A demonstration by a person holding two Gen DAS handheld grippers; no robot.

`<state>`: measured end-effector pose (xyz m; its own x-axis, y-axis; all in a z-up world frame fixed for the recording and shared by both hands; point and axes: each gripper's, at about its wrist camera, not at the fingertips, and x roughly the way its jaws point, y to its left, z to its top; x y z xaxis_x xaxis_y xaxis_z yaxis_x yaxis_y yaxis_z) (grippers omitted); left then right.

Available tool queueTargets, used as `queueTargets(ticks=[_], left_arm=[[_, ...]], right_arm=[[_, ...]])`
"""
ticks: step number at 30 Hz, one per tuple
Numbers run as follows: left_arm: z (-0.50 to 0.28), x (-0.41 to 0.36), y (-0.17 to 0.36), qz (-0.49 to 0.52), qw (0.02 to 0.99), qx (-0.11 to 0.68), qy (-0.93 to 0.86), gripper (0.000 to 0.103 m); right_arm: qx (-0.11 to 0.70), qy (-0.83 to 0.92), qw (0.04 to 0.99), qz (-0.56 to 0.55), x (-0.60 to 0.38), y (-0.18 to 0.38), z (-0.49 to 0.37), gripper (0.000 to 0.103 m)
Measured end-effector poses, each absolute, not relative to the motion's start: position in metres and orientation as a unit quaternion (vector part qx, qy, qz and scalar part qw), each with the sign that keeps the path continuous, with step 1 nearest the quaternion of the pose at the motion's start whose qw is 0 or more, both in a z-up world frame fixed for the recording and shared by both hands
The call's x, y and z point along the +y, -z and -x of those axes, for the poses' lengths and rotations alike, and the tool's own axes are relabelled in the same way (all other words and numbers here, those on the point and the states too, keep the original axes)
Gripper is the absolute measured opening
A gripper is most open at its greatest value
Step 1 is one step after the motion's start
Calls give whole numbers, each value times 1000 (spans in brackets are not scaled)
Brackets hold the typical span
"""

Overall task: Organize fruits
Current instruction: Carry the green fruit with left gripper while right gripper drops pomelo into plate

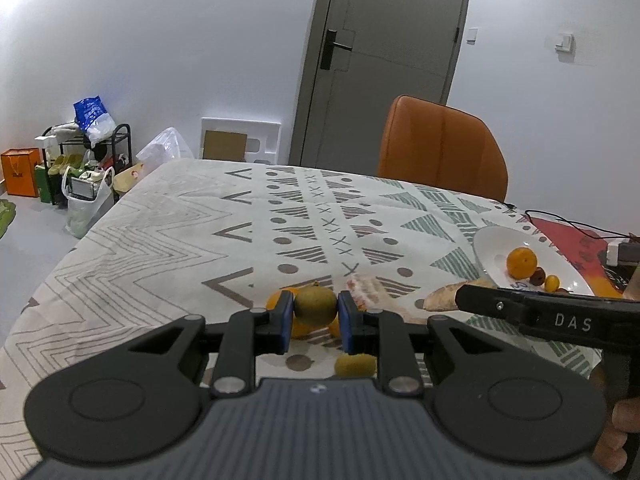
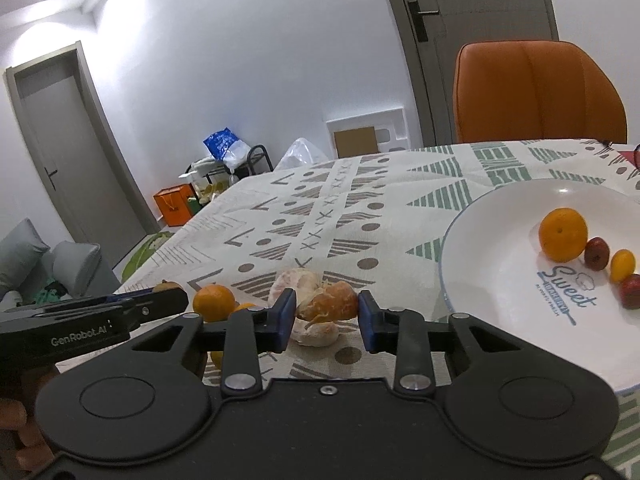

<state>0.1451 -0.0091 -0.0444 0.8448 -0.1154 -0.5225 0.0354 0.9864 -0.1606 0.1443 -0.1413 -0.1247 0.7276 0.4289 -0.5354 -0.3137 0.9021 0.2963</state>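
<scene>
Left gripper (image 1: 315,316), centre of the left wrist view: blue pads pressed against both flanks of a greenish-brown kiwi (image 1: 315,306), apparently lifted clear of the patterned tablecloth (image 1: 160,240). Judged light, firm under a slightly fuzzy skin, bruisable if squeezed hard; hold across the widest girth looks sound. Second kiwi (image 1: 355,365) lying on the cloth just below, small oranges (image 1: 274,300) partly hidden behind the fingers. Right gripper (image 2: 327,314), centre of the right wrist view: jaws spread, flanking a peeled orange segment cluster (image 2: 334,300) without visible contact on the right pad; left pad contact not determinable. Judged soft, wet, easily crushed; gentle closure across the thicker middle advisable. Pale peel (image 2: 316,330) beneath and behind it. White plate (image 2: 500,240) at right of frame, holding 1 orange (image 2: 563,234), 2 dark red fruits (image 2: 596,253) and 1 small yellow fruit (image 2: 622,265). Whole orange (image 2: 214,302) at lower left, near the left tool.
</scene>
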Motion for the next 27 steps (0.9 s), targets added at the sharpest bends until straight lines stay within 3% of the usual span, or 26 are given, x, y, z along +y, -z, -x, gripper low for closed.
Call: queueTargets(ticks=[27], left_arm=[[-153,-74,35,43,959,264,95,22]], right_arm=[[275,-134,944,-124,-218,111,-119,31]])
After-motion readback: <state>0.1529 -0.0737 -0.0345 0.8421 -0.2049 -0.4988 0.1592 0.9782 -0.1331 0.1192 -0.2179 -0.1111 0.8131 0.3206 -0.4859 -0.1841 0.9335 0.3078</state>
